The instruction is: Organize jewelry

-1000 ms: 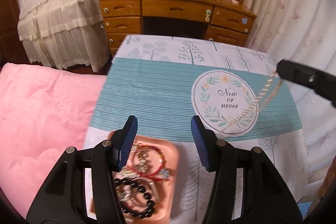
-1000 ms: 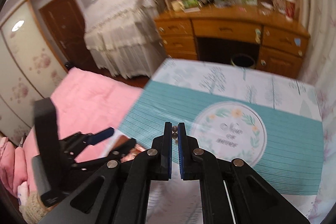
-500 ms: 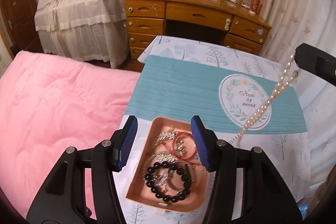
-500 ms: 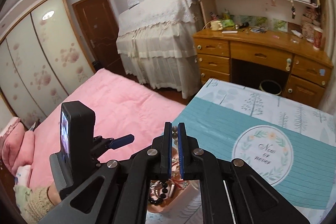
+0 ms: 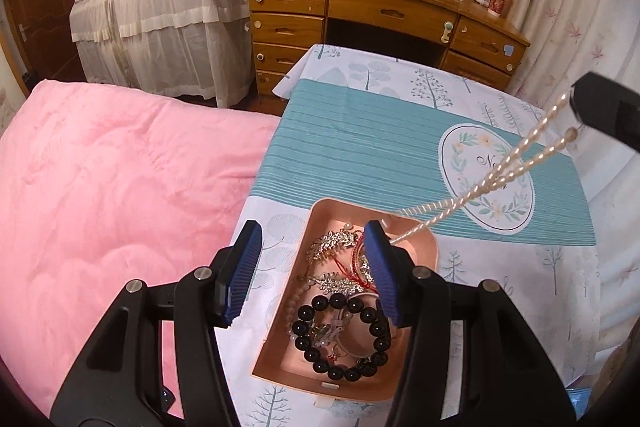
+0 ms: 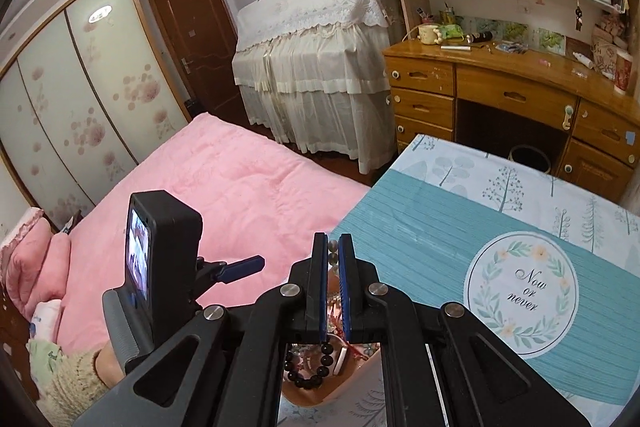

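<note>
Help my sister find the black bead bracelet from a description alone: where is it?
On the tree-print tablecloth beside the pink bed sits a peach-pink tray of jewelry. The black bead bracelet lies at its near end: a ring of large glossy black beads, unlike the silver leaf pieces and red cord beyond it.

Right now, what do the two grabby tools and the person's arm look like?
Each gripper is black plastic with silver round bolts and two ribbed blue pads. The left gripper has wide black arms. The right gripper looks the same. A black box with a small screen sits on the left one. The person wears a fuzzy beige knit sleeve.
</note>
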### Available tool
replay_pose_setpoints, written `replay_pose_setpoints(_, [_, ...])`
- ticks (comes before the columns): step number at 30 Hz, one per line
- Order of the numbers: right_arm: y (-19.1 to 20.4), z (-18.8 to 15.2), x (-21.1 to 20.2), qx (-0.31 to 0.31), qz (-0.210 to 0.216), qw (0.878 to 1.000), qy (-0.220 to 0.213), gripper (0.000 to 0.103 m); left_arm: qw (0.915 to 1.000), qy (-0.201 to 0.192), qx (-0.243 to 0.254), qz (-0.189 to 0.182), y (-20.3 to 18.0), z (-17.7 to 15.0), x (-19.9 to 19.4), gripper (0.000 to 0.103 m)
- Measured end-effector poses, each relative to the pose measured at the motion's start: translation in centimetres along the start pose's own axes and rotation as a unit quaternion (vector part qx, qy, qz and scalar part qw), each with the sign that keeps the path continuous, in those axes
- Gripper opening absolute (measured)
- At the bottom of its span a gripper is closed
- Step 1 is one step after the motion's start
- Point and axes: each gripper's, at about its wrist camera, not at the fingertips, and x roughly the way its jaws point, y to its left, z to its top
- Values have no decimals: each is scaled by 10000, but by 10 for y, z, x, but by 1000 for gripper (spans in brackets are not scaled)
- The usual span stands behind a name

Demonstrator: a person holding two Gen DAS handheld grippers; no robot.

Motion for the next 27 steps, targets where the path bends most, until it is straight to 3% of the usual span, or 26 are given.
replay_pose_setpoints(14, [-32, -35, 84, 186, -16, 9971, 734, 5, 9998, 189, 89, 46, -5, -7, 23, 50])
replay_pose_setpoints(27, [-41, -56, 97, 183, 71, 9940, 1077, 6, 9995, 244, 223, -1, -16, -16, 20, 50])
